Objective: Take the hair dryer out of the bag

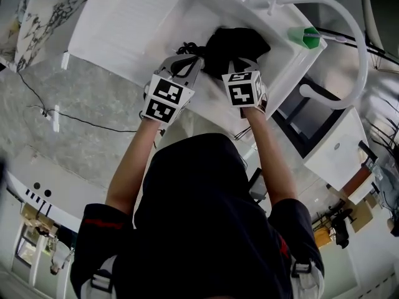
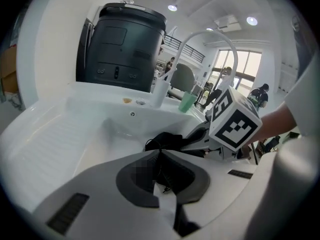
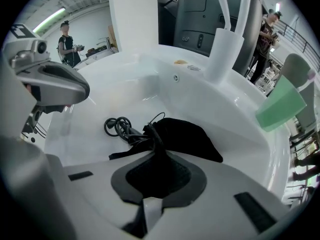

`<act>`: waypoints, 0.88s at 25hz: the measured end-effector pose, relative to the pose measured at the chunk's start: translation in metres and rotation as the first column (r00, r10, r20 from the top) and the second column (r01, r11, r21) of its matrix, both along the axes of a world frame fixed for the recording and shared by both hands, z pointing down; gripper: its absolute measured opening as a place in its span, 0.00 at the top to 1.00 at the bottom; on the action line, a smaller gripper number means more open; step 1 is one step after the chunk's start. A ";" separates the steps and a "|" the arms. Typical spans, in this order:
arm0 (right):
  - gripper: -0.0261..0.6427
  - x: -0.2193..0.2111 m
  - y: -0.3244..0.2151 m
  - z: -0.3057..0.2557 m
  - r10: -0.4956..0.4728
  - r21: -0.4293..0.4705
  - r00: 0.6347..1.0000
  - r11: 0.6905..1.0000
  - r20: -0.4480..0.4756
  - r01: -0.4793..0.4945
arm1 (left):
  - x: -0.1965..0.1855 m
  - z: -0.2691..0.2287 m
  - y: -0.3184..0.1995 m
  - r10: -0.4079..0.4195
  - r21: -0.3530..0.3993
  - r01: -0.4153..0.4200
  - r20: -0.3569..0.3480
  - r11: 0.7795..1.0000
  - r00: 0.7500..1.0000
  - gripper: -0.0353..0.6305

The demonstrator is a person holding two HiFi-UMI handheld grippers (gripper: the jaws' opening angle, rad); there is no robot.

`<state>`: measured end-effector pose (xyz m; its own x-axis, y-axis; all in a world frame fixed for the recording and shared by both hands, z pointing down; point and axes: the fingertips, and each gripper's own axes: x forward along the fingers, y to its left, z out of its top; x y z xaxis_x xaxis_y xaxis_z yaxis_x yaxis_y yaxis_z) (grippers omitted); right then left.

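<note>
head view: a white sink (image 1: 124,23) holds a black bag (image 1: 240,45) in its basin. the bag's long axis runs from the two grippers up and right toward the faucet (image 1: 349,30). the hair dryer itself does not show; it cannot be told which way it points. a coiled black cord (image 1: 187,47) lies just left of the bag. the left gripper (image 1: 197,60) and right gripper (image 1: 240,64) both meet the bag's near end, side by side. a green cup (image 1: 303,36) stands on the sink rim to the right, apart from the bag.

left gripper view: the jaws of the left gripper (image 2: 159,156) are closed, pinching a fold of black cloth at the bag's (image 2: 167,140) near edge. the right gripper's marker cube (image 2: 235,121) sits close on the right, hiding part of the bag. behind the basin stand the faucet (image 2: 162,91), the green cup (image 2: 188,102) and a dark grey machine (image 2: 122,46).

right gripper view: the jaws of the right gripper (image 3: 159,156) are closed on the bag's (image 3: 185,136) gathered cloth, which fills the hollow between them. the bag stretches away and to the right. the cord (image 3: 117,126) coils at the bag's left, touching it. the left gripper (image 3: 50,84) hangs at the left, and the green cup (image 3: 280,106) stands at the right. a person (image 3: 67,44) stands far behind.
</note>
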<state>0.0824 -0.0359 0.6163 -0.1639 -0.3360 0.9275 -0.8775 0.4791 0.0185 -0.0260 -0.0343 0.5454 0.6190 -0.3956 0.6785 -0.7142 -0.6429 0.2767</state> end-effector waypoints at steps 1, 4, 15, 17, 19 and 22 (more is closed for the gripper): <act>0.89 0.002 -0.001 0.001 0.006 0.000 1.000 1.000 0.002 -0.006 | 0.003 0.002 0.000 0.030 0.003 -0.030 0.011 1.000 0.999 0.92; 0.89 0.010 -0.004 0.003 0.022 -0.004 1.000 1.000 0.005 -0.022 | 0.014 0.011 -0.001 0.109 0.013 -0.110 0.043 0.994 0.993 0.92; 0.89 0.029 -0.017 0.010 0.098 0.020 0.995 0.995 0.033 -0.098 | 0.043 0.051 -0.001 0.403 -0.058 -0.399 0.133 0.915 0.905 0.84; 0.89 0.031 -0.017 0.010 0.108 0.018 0.994 0.994 0.035 -0.109 | 0.044 0.059 -0.002 0.440 -0.069 -0.435 0.151 0.898 0.885 0.81; 0.89 0.032 -0.017 0.011 0.115 0.017 0.993 0.993 0.037 -0.115 | 0.045 0.067 -0.004 0.471 -0.074 -0.466 0.170 0.882 0.865 0.80; 0.89 0.033 -0.018 0.013 0.137 0.012 0.989 0.990 0.049 -0.138 | 0.049 0.075 -0.006 0.530 -0.088 -0.523 0.173 0.848 0.830 0.78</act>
<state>0.1152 -0.0538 0.6297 -0.1594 -0.3728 0.9141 -0.9351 0.3539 -0.0187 0.0233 -0.0399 0.6204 0.5895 -0.0192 0.8075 -0.3103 -0.9284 0.2044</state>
